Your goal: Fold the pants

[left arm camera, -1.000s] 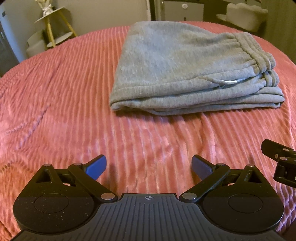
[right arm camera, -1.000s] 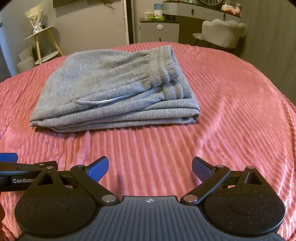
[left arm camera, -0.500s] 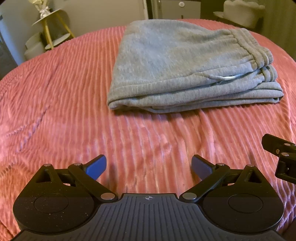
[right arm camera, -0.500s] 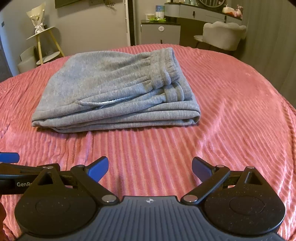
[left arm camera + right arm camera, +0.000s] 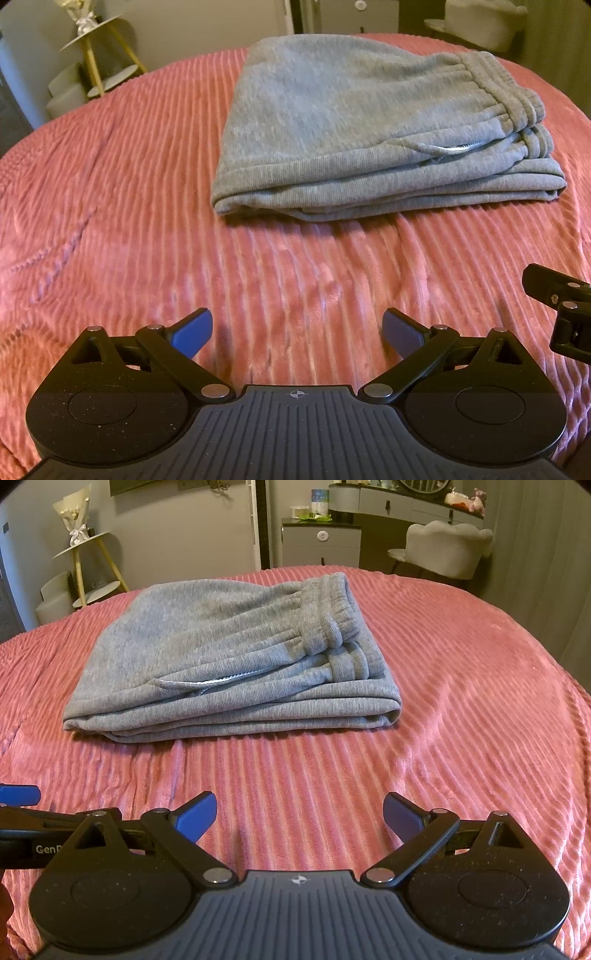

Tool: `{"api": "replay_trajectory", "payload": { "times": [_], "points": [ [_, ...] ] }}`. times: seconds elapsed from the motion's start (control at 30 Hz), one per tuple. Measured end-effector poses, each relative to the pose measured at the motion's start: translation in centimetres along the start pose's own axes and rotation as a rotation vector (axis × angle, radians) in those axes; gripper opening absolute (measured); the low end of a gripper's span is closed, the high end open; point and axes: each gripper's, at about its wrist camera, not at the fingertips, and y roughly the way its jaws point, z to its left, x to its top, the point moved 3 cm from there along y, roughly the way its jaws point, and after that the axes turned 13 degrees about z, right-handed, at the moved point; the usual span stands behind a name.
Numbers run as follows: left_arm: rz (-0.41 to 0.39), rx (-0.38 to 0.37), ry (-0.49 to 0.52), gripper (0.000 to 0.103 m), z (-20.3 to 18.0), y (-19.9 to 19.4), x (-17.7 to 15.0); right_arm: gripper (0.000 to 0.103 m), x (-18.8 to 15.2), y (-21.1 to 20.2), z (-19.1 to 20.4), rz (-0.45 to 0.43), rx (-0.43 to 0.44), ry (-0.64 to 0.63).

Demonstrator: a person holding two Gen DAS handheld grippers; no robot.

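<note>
grey pants [image 5: 236, 664] folded in flat stack, waistband on top; left gripper [image 5: 297, 332], right gripper [image 5: 299, 812] spread wide, empty.

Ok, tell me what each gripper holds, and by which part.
Nothing. The left gripper and right gripper are open, apart from the folded grey knit pants.

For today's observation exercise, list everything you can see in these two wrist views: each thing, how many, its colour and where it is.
pants: one, grey, folded into a stack on the bed
bedspread: one, pink, ribbed, under the pants
side table: one, gold legs, far left by the wall
bouquet: one, pale, on the side table
chair: one, light grey, far right
cabinet: one, grey, back wall
left gripper: black, blue-tipped jaws open, empty
right gripper: same, open, empty
</note>
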Motion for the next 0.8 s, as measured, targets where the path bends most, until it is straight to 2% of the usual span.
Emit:
{"api": "replay_trajectory", "payload": {
  "times": [0.8],
  "points": [
    [0.016, 0.003, 0.009, 0.101, -0.06, 0.28, -0.01, 0.097, -0.06, 0.17, 0.01, 0.009, -0.002, -0.009]
  ]
}}
